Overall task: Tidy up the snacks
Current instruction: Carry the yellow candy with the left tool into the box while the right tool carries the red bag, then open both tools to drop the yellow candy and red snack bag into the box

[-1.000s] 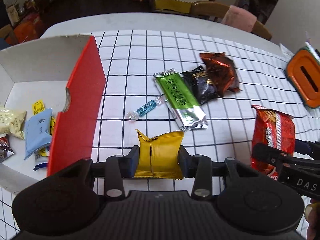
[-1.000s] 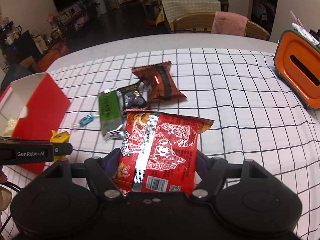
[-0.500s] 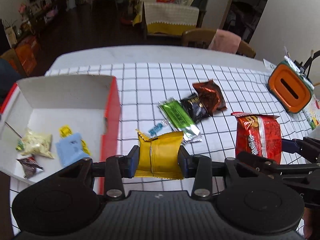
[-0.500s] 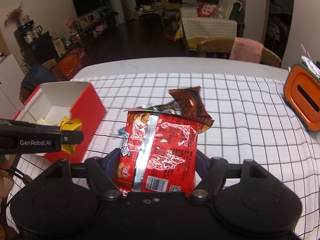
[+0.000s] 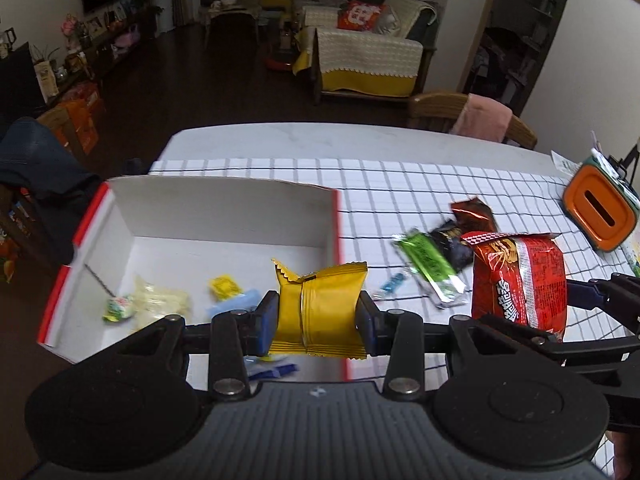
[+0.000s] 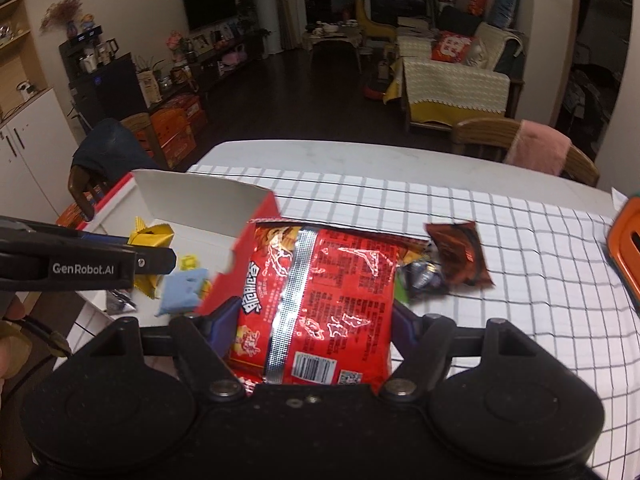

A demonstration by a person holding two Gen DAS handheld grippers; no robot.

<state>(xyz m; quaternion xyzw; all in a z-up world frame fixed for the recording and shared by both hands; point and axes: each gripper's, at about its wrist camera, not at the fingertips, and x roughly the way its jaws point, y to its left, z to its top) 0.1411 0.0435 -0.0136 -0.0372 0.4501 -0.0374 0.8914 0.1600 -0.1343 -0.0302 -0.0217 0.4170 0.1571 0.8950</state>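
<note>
My left gripper (image 5: 318, 314) is shut on a yellow snack packet (image 5: 320, 308) and holds it in the air above the right part of the open red box (image 5: 224, 208). The packet also shows in the right wrist view (image 6: 150, 236) over the box (image 6: 200, 200). My right gripper (image 6: 312, 322) is shut on a large red snack bag (image 6: 316, 300), held above the table just right of the box; the bag shows in the left wrist view (image 5: 520, 280). Several small snacks lie inside the box, among them a blue packet (image 6: 182, 290).
On the checked tablecloth (image 6: 500, 280) lie a green bar (image 5: 430, 266), a black packet (image 5: 452, 246), a brown-red packet (image 6: 460, 252) and a small blue candy (image 5: 392, 282). An orange container (image 5: 598, 208) stands at the far right. Chairs stand behind the table.
Both grippers have risen and moved left with their snacks. The yellow packet now hangs over the box, and the red bag has come up beside the box's right wall.
</note>
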